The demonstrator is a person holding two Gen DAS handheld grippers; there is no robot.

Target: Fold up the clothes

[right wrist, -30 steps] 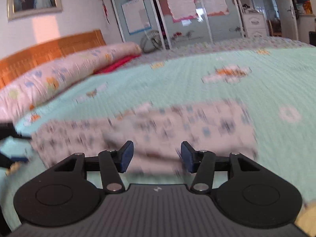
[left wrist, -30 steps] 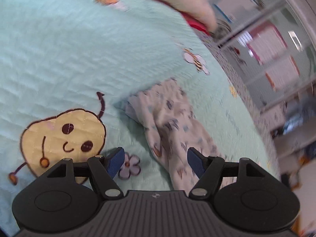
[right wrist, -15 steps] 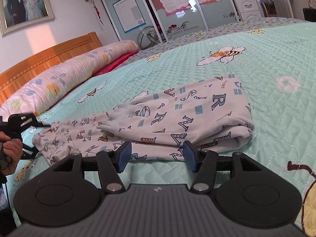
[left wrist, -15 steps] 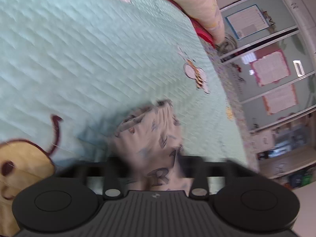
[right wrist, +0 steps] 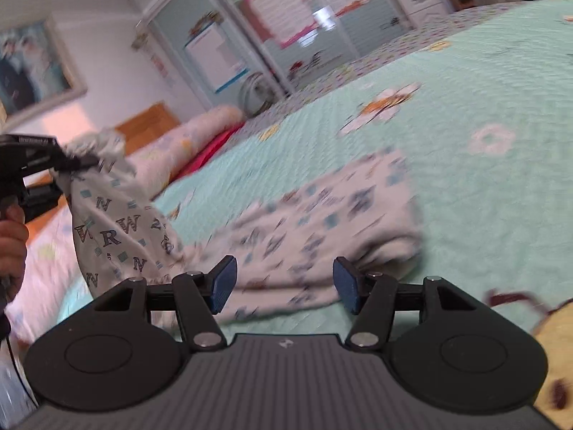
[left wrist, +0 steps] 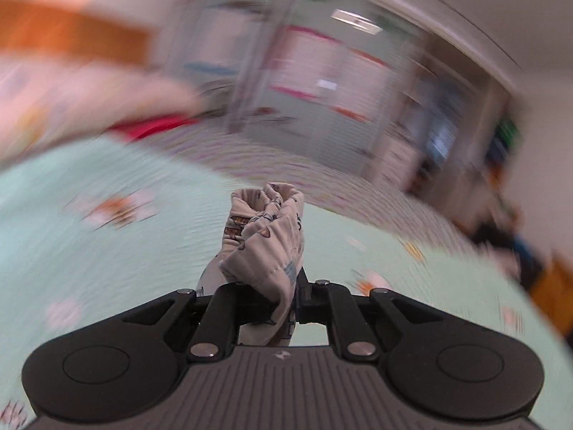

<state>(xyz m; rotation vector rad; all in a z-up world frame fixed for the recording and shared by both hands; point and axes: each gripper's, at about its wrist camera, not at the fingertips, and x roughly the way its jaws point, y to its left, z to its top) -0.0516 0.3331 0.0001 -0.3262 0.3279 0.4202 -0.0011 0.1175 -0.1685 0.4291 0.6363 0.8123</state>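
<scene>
While one end of the letter-printed garment [right wrist: 315, 225] is lifted at the left of the right wrist view, the rest is left lying on the mint quilted bedspread [right wrist: 483, 82] in the middle of the frame. A bunched fold of the garment [left wrist: 265, 243] is seen clamped in the left tool [left wrist: 286, 297], whose jaws are closed tight on the cloth. In the right wrist view the same tool [right wrist: 77, 161] is seen at the far left edge, carried by a hand [right wrist: 10, 240]. The right tool [right wrist: 284, 285] is held low over the near edge of the garment; its jaws have just been opening and stand wide apart, with nothing gripped. A long patterned pillow [right wrist: 186, 139] is seen along the wooden headboard [right wrist: 147, 122] at upper left.
</scene>
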